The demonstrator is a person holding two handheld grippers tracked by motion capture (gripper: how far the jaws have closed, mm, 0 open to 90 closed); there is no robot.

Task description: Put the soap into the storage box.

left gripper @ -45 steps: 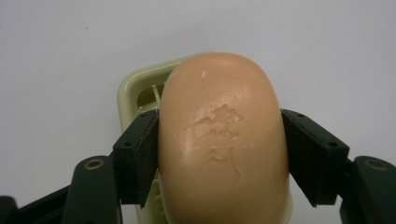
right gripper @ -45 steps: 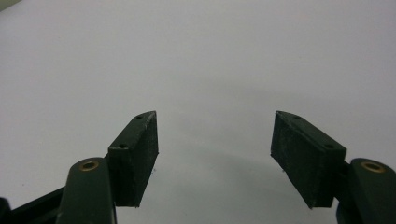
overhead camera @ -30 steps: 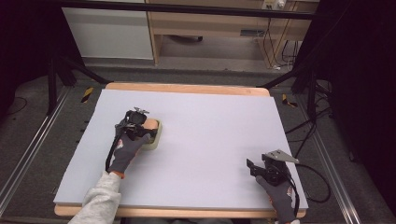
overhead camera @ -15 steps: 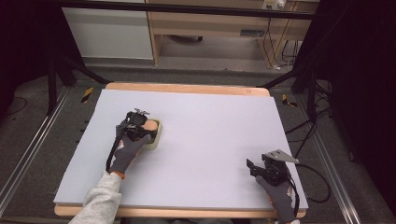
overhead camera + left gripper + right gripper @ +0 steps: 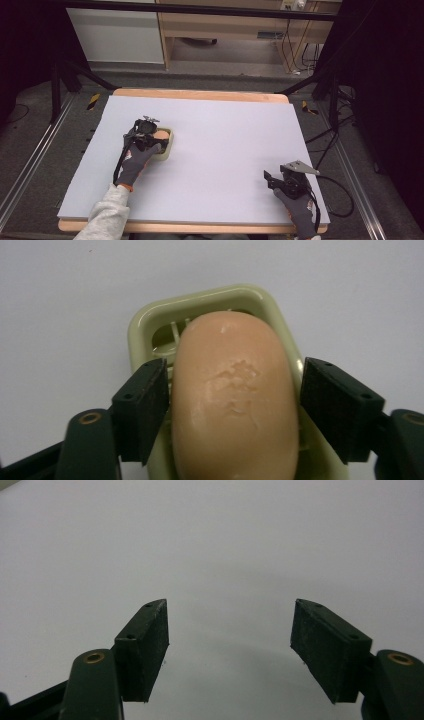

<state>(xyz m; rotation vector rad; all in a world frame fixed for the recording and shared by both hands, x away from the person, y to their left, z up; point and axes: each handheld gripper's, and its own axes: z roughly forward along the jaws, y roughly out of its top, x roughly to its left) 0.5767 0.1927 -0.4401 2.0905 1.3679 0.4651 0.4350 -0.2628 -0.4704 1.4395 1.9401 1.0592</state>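
A peach-coloured bar of soap (image 5: 234, 395) lies in a pale green soap dish (image 5: 150, 325) on the left half of the table; in the high view the soap (image 5: 161, 134) and dish (image 5: 168, 148) are partly covered by the gloved left hand. My left gripper (image 5: 235, 390) is open and straddles the soap, its pads (image 5: 142, 407) close against both sides. From above, the left gripper (image 5: 156, 140) sits over the dish. My right gripper (image 5: 270, 180) rests open near the front right corner, and its jaws (image 5: 230, 640) hold nothing.
The table top is a pale grey sheet (image 5: 230, 135) on a wooden board (image 5: 200, 95). A cable (image 5: 340, 200) trails off the right edge from the right gripper. Wooden shelving (image 5: 225, 30) and a white panel (image 5: 115, 35) stand beyond the table.
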